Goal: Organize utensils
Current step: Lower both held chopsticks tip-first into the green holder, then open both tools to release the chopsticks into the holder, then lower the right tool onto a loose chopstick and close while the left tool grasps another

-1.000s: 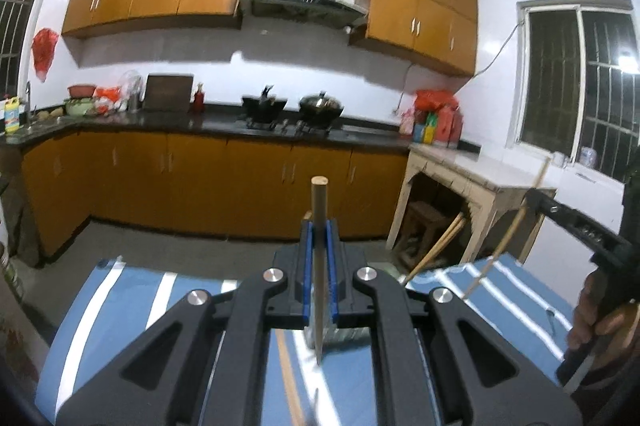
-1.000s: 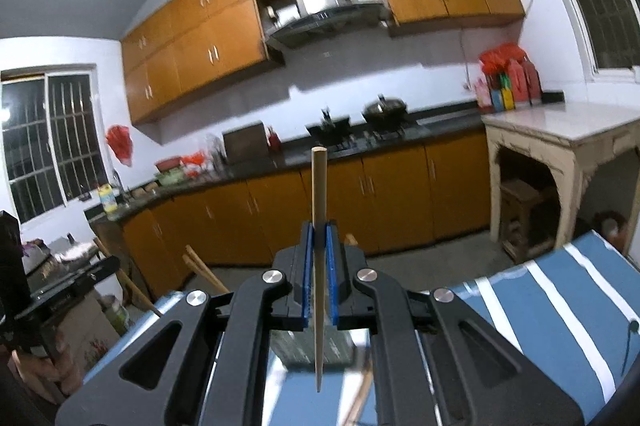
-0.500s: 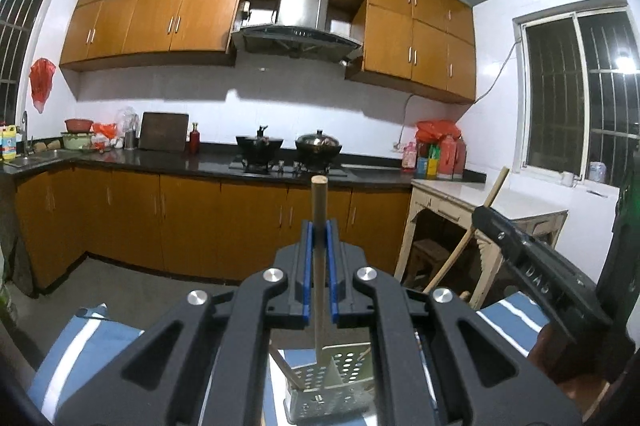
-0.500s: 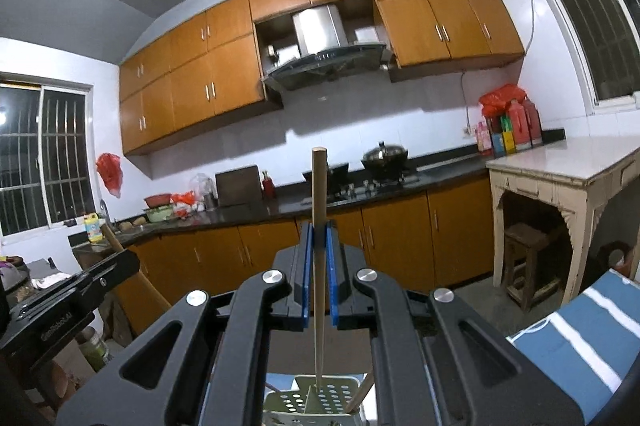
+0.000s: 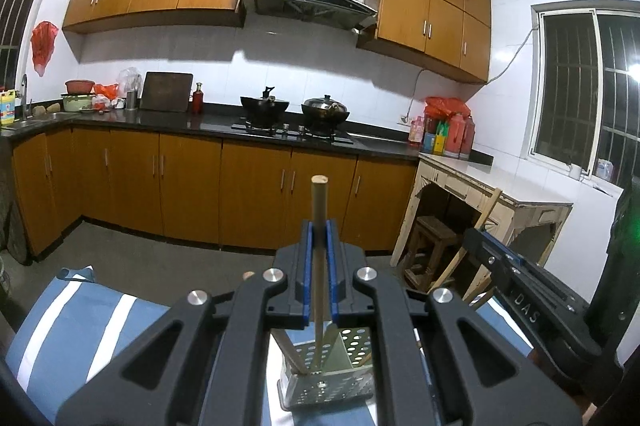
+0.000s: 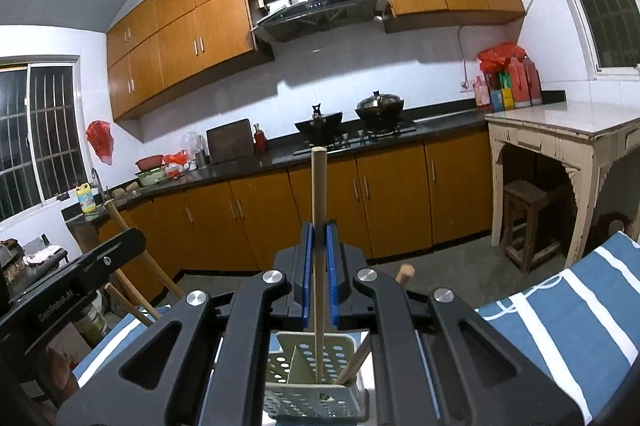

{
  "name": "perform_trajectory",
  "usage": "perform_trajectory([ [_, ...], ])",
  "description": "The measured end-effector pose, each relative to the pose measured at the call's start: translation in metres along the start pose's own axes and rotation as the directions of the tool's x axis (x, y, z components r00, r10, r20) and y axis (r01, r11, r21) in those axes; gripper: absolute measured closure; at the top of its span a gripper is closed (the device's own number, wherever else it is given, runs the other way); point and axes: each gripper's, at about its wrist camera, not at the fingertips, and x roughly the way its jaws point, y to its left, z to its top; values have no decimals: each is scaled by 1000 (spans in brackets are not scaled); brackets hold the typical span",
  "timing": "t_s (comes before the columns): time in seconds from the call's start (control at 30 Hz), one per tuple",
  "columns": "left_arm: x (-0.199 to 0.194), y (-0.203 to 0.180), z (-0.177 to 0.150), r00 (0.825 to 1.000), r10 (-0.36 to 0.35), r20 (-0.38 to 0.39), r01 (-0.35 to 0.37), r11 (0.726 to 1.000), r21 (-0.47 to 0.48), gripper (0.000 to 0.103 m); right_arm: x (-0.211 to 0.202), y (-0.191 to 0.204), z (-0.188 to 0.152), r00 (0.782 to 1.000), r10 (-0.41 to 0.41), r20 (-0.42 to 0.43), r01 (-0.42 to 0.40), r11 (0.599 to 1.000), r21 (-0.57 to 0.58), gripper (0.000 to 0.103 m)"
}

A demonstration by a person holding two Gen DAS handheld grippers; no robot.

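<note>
Gripping one upright chopstick [image 5: 319,226] between its blue pads [image 5: 306,266], the left gripper [image 5: 319,266] is clenched on the stick, whose lower tip reaches down into a perforated holder [image 5: 352,382] standing on a blue-and-white striped cloth [image 5: 80,322]. At least one other stick leans inside that holder, against its wall. The right gripper [image 6: 319,266] is likewise clamped on a second chopstick [image 6: 319,210], held upright with its lower end inside the same holder [image 6: 304,398], next to the inner divider; a thicker stick [image 6: 358,358] leans in the compartment to the right. From the left wrist view the right gripper shows at the right edge, with its chopstick slanting up past it. From the right wrist view the left gripper appears at the left edge. Behind both stand orange cabinets [image 5: 256,198], a dark counter [image 5: 208,124] with two pots [image 5: 264,104] on the stove, and a white side table [image 6: 568,130].
</note>
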Motion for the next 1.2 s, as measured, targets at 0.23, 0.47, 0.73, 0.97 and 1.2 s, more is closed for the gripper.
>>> perform_trajectory([
  [0.23,-2,3,-5,1000,4,-19,-4,1000,-7,91,-4,1,3,1000,6,-12,-6,1000,1,95],
  [0.47,-19,5,-2,1000,22,-6,-22,1000,-6,79,-18,2,14,1000,-8,12,8,1000,-15,81],
  [0.73,-61,17,-5,998,56,0,-56,998,-10,72,-57,-16,10,998,-57,-2,56,998,-18,78],
  [0.97,-96,35,-47,993,100,-60,-100,995,6,68,-77,-45,-40,980,-142,-136,141,990,-14,78],
  [1.2,-82,62,-121,962,155,-225,-155,988,18,64,-51,-65,-126,908,-152,-390,171,985,14,78],
])
